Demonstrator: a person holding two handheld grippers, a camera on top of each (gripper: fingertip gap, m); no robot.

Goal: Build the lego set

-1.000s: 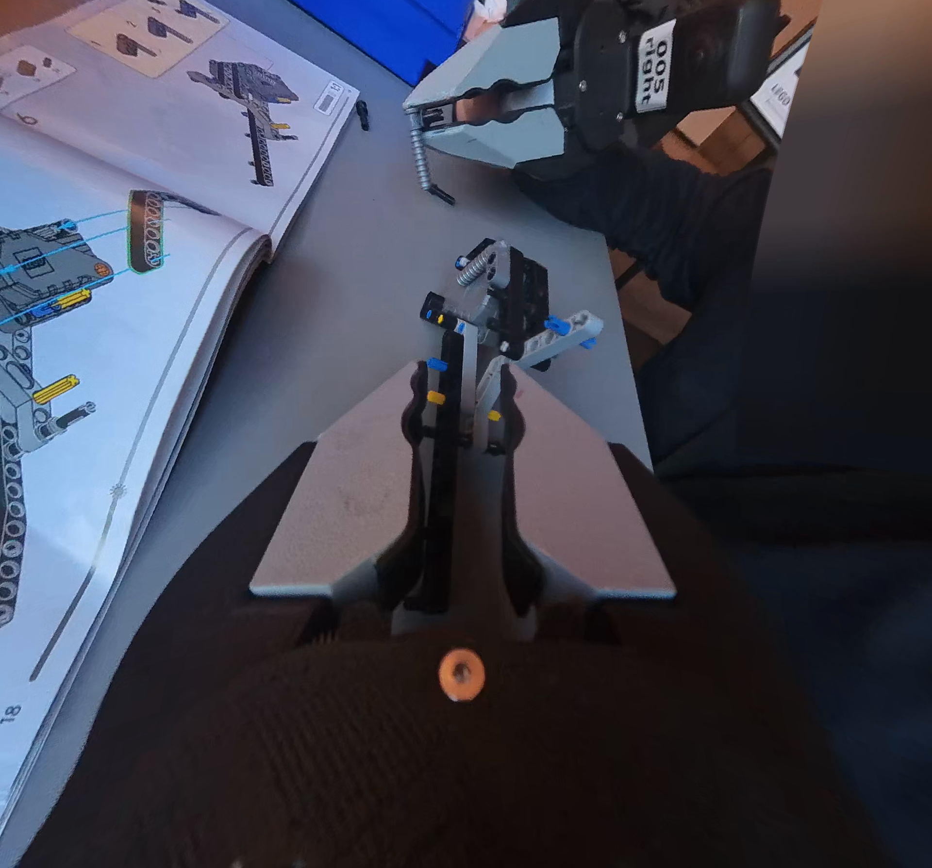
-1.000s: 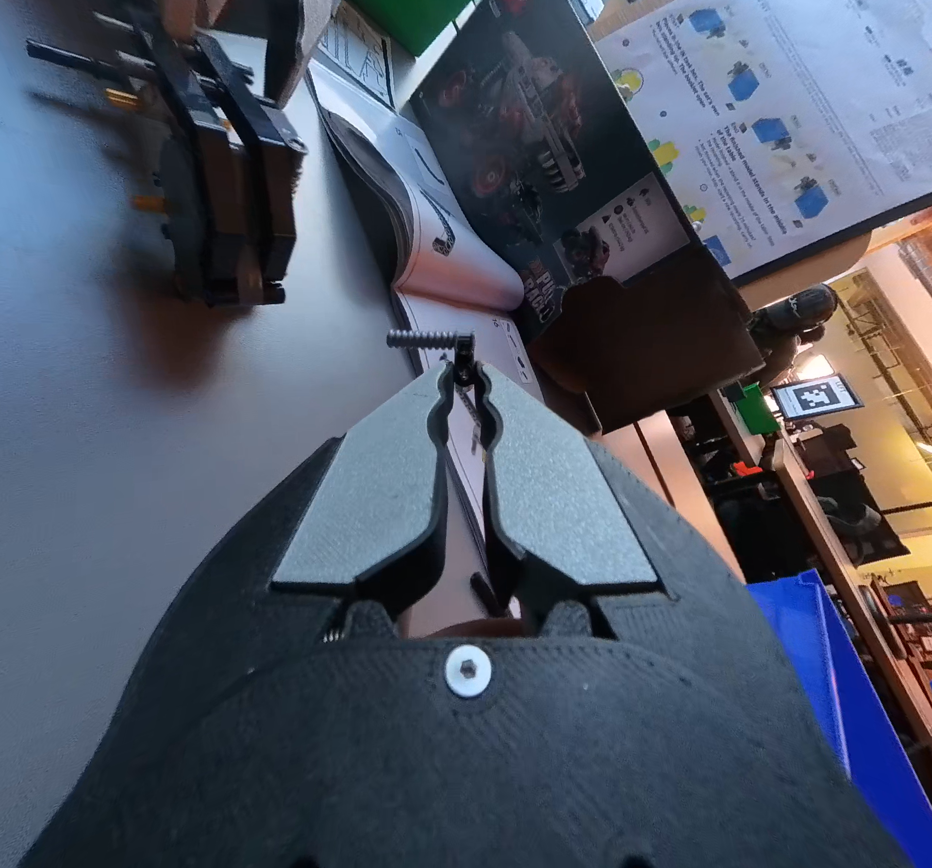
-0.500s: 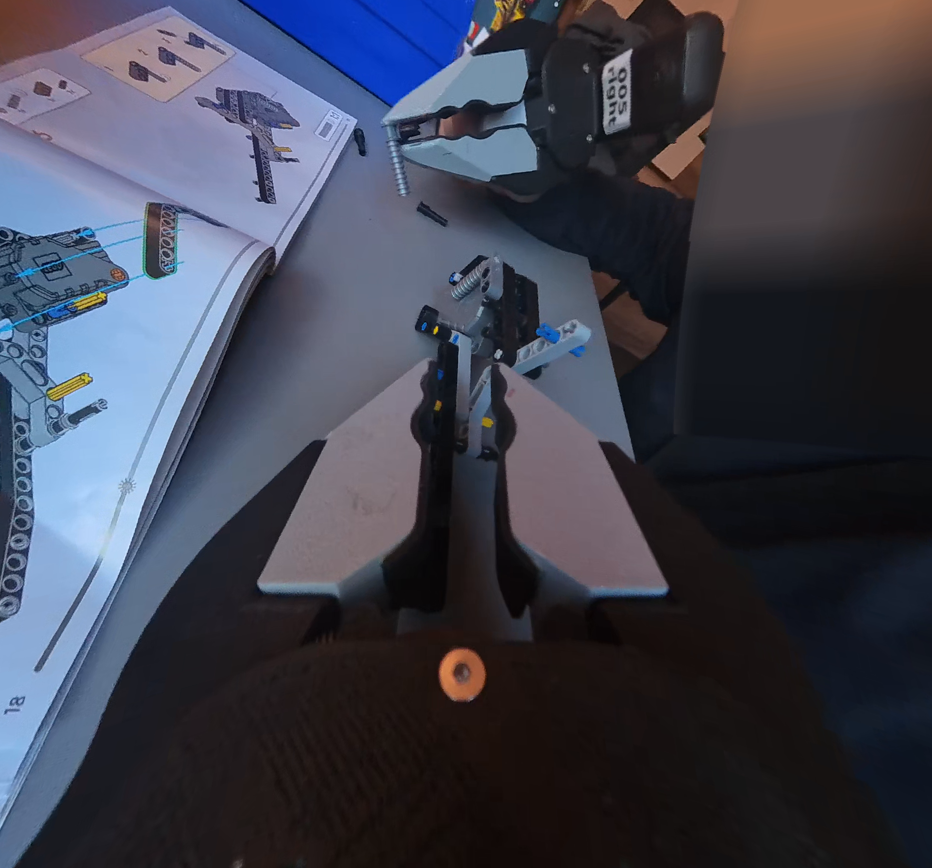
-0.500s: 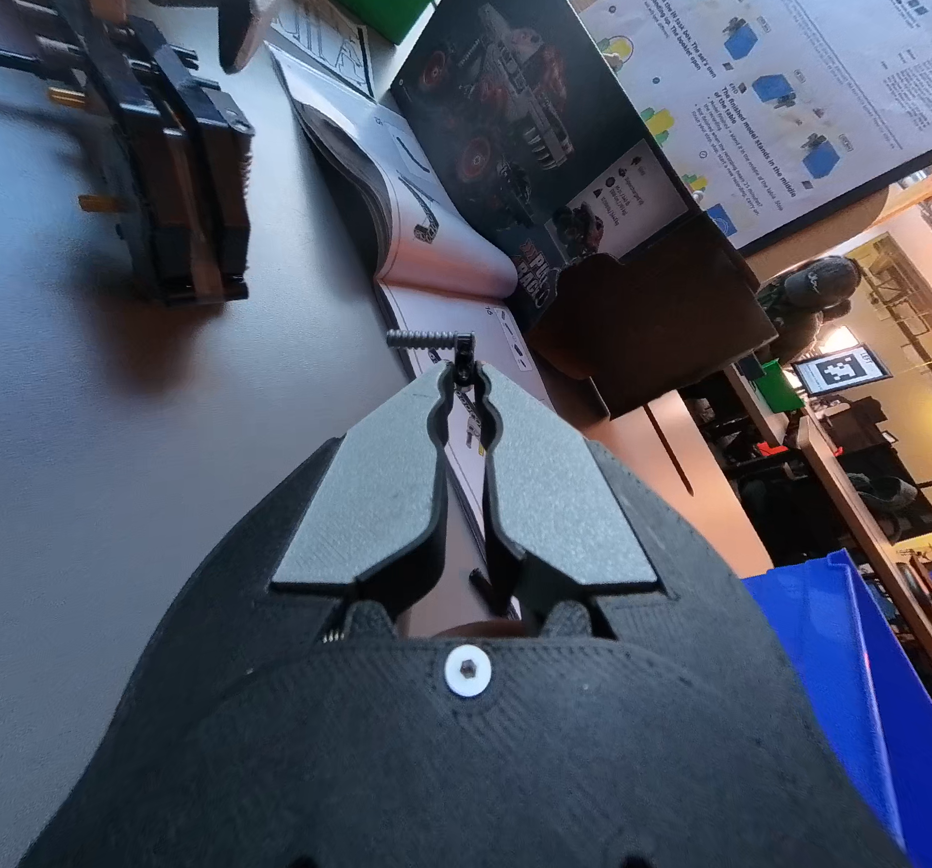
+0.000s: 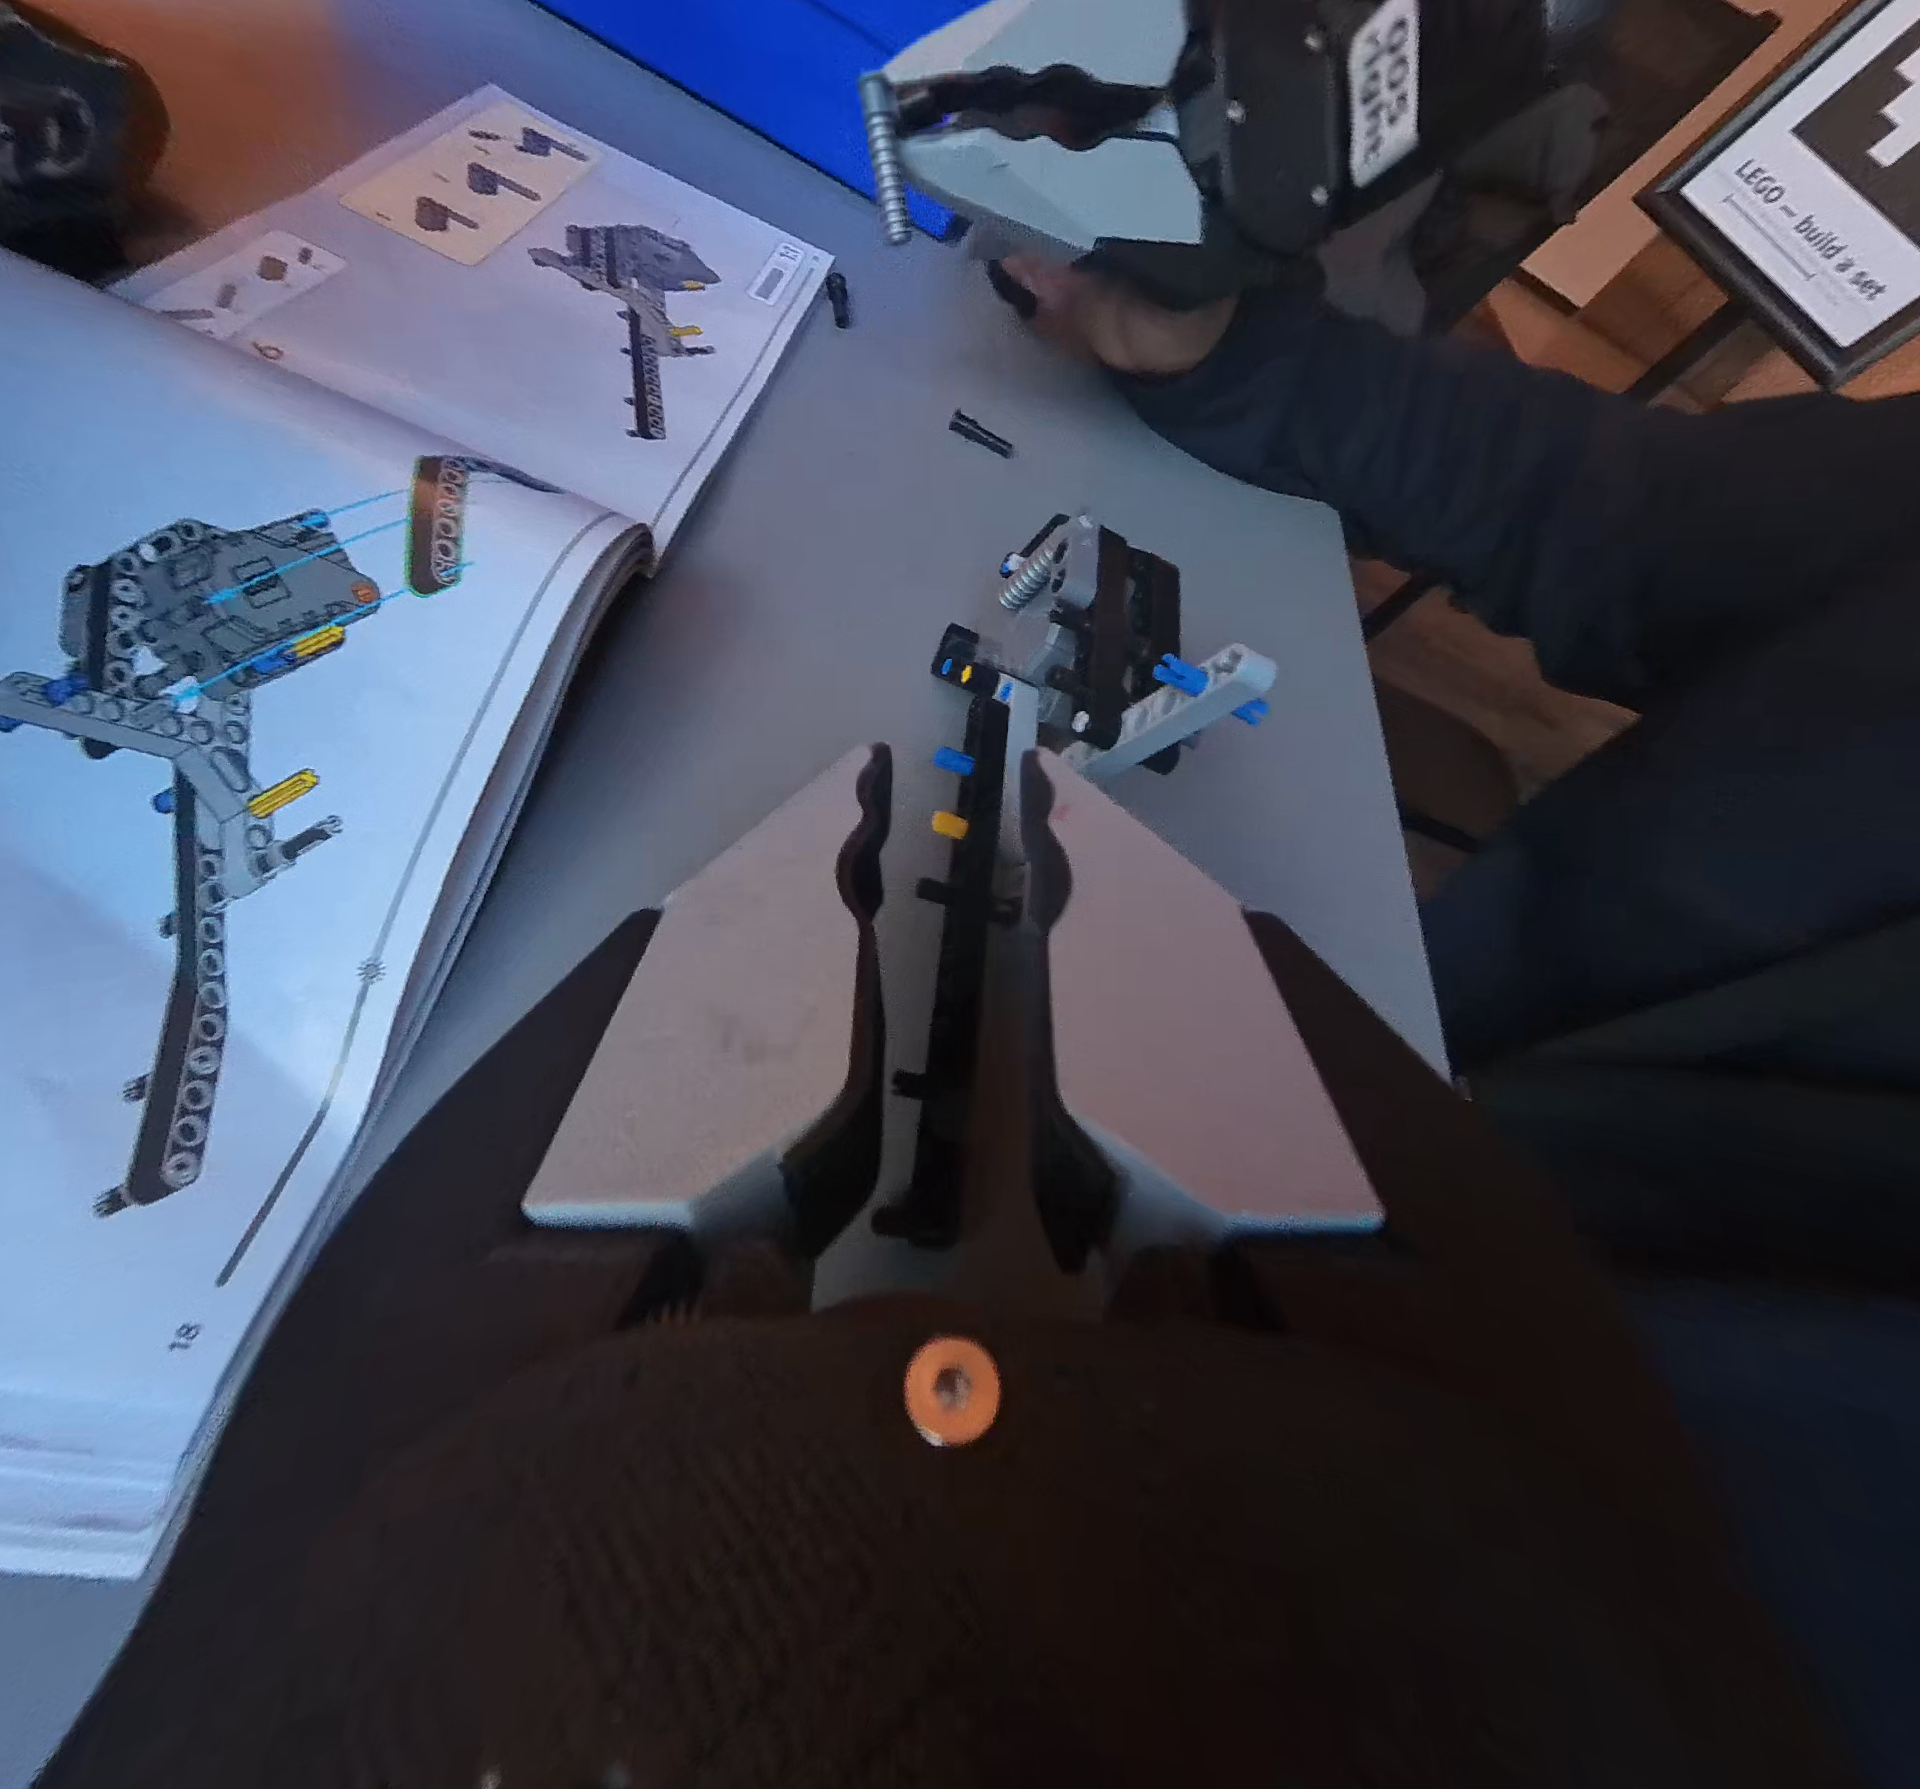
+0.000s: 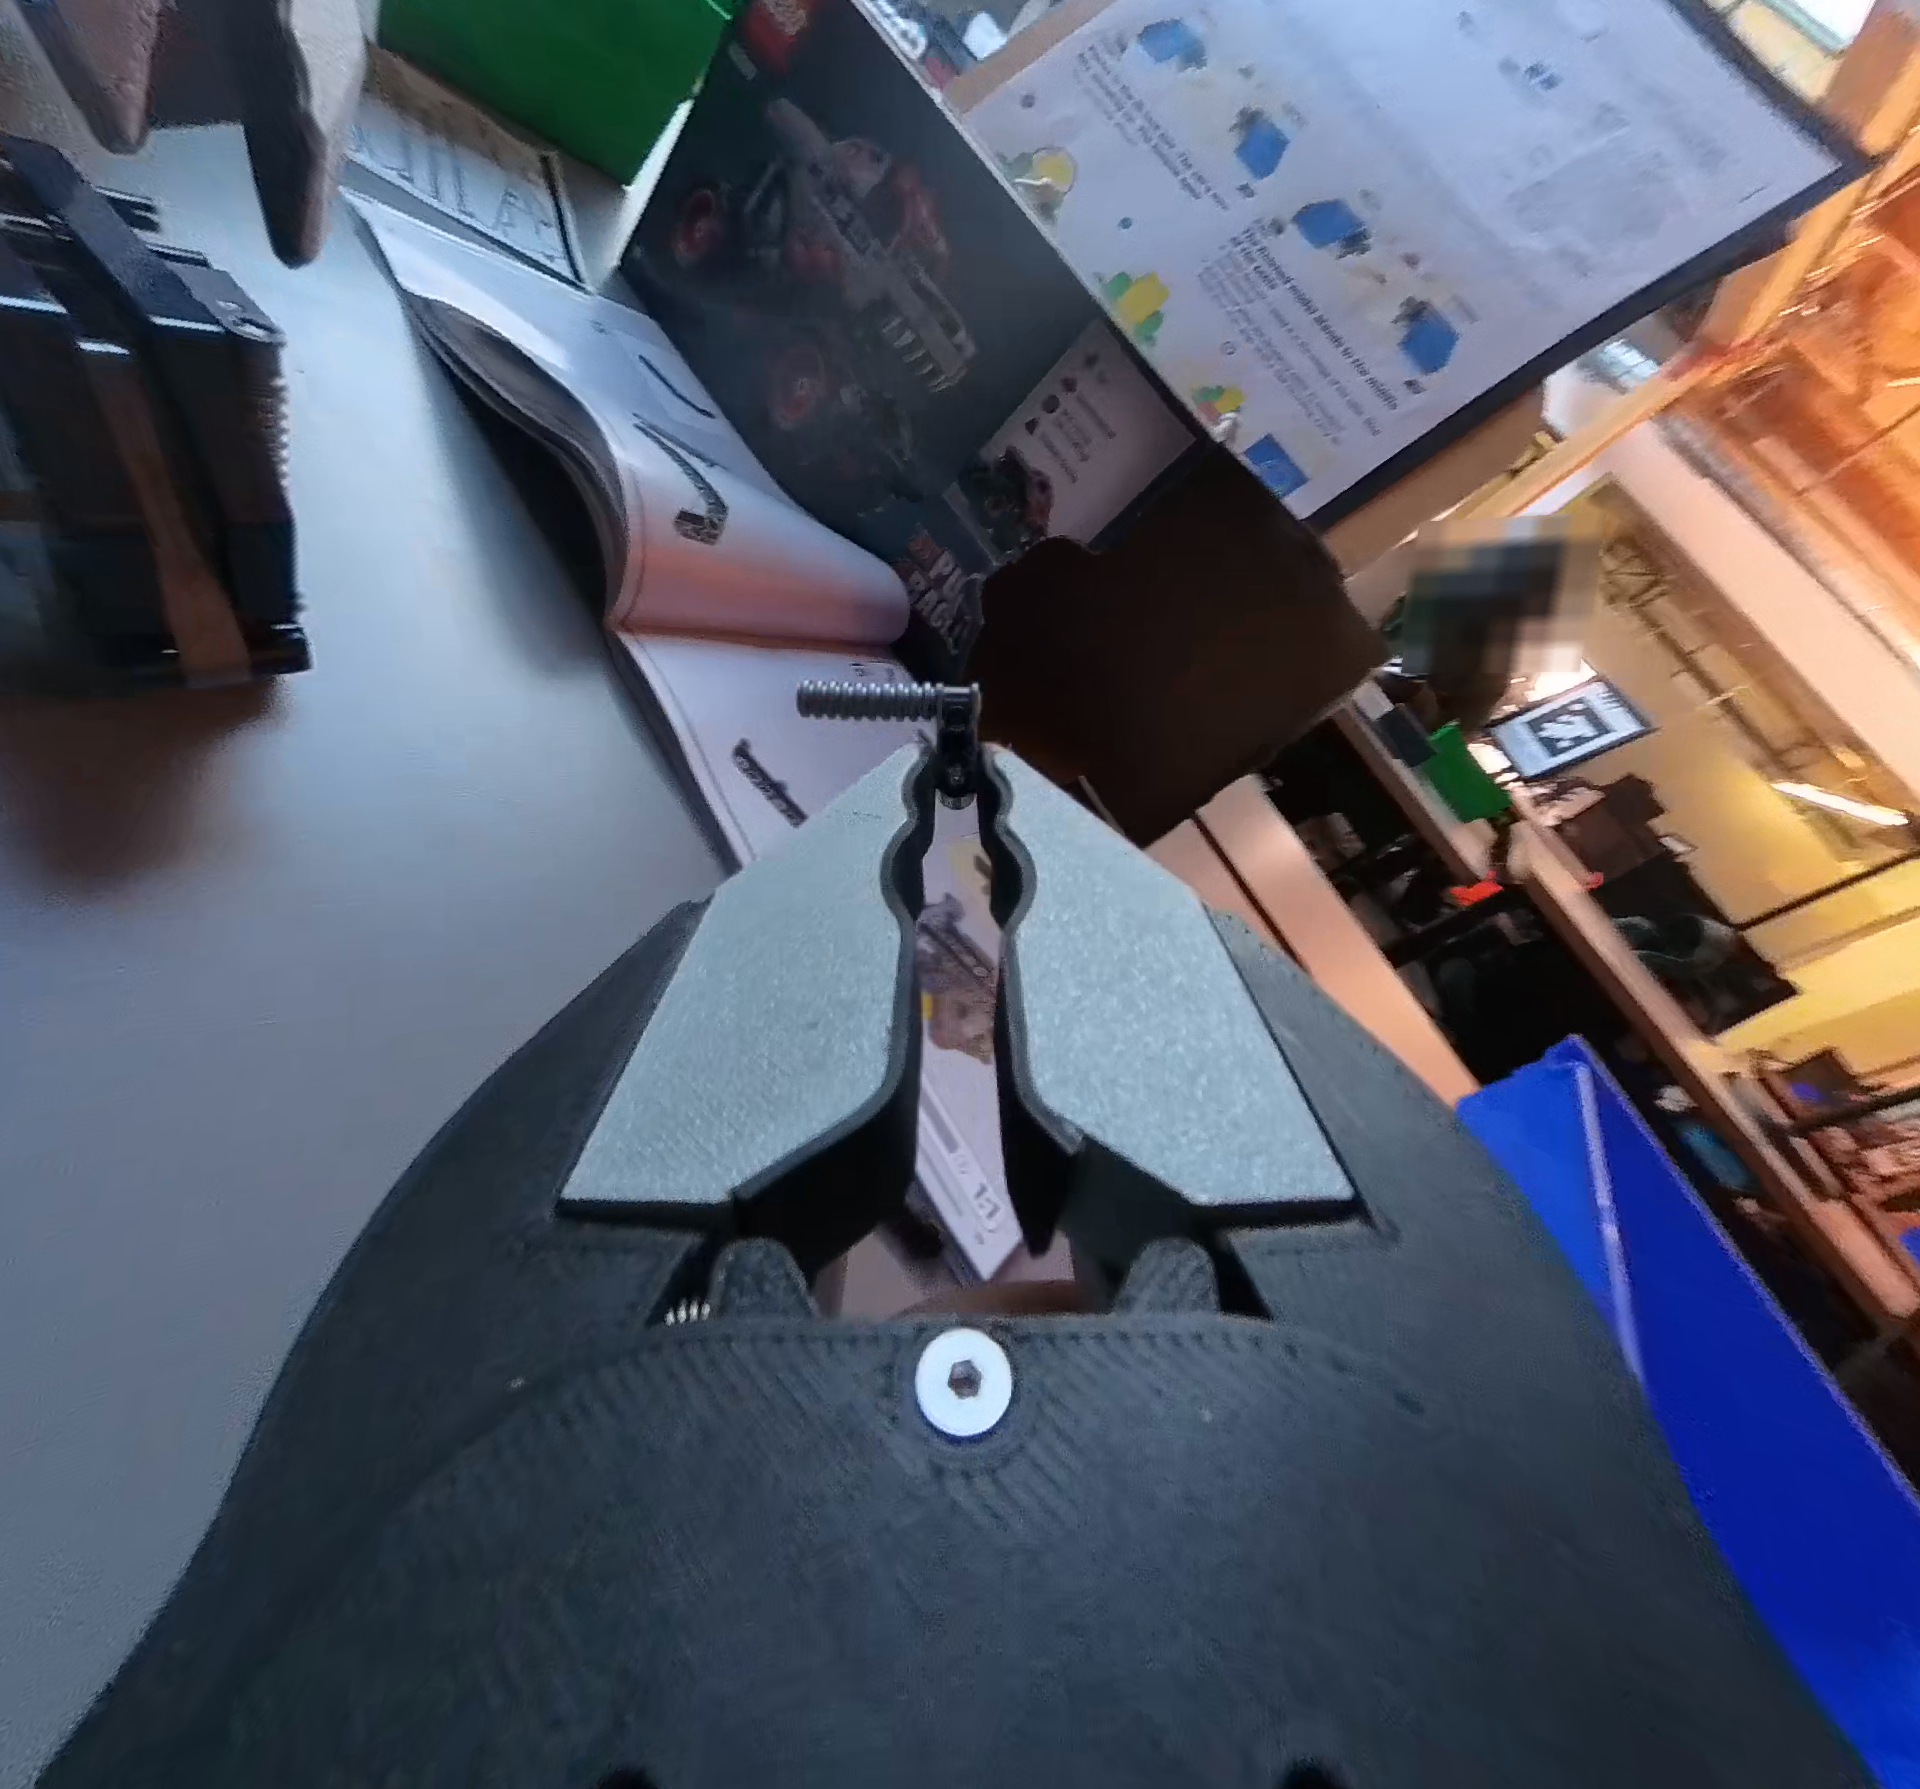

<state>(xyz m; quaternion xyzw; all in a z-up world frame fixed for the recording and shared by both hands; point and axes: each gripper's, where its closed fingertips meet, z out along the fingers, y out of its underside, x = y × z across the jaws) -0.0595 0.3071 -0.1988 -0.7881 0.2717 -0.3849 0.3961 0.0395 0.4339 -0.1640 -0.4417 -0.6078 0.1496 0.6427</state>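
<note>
Build in progress: partial frame on the bench, spring part in hand, not yet fitted.

Left wrist view: my left gripper (image 5: pixel 954 783) is parted narrowly around the long black beam of the partly built frame (image 5: pixel 1081 643), which rests on the grey bench (image 5: pixel 790 617); I cannot tell whether either finger touches the beam. One spring is already mounted at the frame's far end. The instruction booklet (image 5: pixel 312 659) lies open beside it, and two loose black pins (image 5: pixel 979 434) lie on the bench. Right wrist view: my right gripper (image 6: pixel 951 768) is closed on a small black connector carrying a grey spring (image 6: pixel 868 700), raised clear of the bench and well apart from the frame. I judge most steps remain.
</note>
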